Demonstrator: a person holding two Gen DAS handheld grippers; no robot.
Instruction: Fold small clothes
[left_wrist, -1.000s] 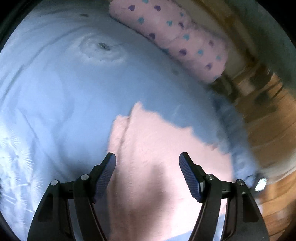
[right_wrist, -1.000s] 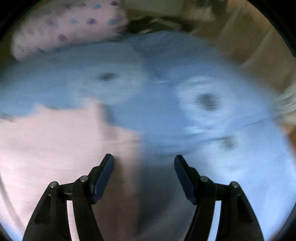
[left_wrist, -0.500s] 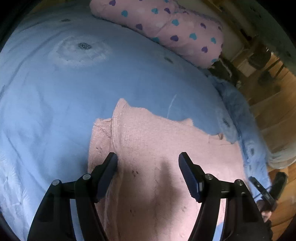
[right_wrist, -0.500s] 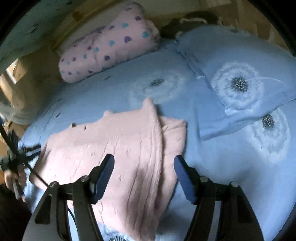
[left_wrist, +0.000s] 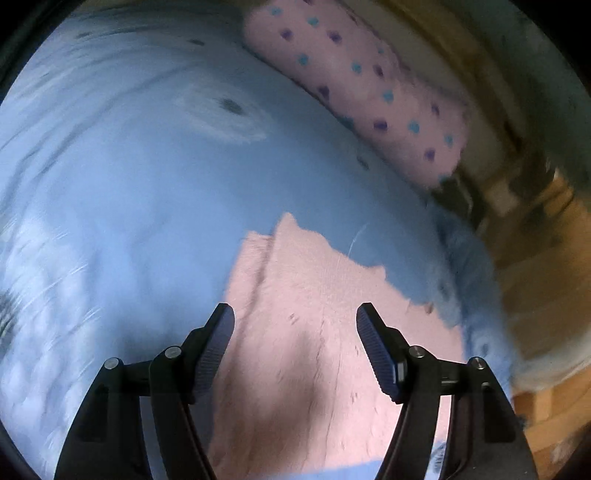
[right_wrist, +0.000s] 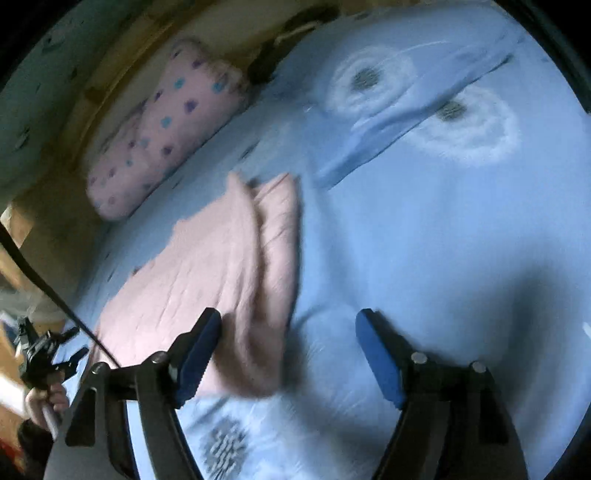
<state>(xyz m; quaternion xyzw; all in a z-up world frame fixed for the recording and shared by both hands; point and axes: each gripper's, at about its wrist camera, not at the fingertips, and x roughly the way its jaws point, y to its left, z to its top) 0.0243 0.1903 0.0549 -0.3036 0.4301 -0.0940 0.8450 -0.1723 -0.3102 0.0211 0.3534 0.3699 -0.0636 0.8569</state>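
Note:
A pink knitted garment (left_wrist: 306, 332) lies flat on the blue bed cover (left_wrist: 147, 206), with one side folded over along its left edge. My left gripper (left_wrist: 295, 325) is open and empty, hovering above the garment's near part. In the right wrist view the same garment (right_wrist: 207, 269) lies at left, its folded edge facing right. My right gripper (right_wrist: 288, 332) is open and empty above the garment's near right corner and the bare cover (right_wrist: 443, 240). The left gripper shows small at the far left of the right wrist view (right_wrist: 48, 350).
A pink pillow with heart dots (left_wrist: 369, 96) lies at the far edge of the bed, also in the right wrist view (right_wrist: 166, 125). A blue pillow with dandelion print (right_wrist: 406, 96) lies at the right. The wooden floor (left_wrist: 546, 295) lies beyond the bed's right edge.
Both views have swung and are blurred by motion. The right gripper has shifted right, so the garment sits further left in its view. Both grippers stay open; the garment lies unchanged.

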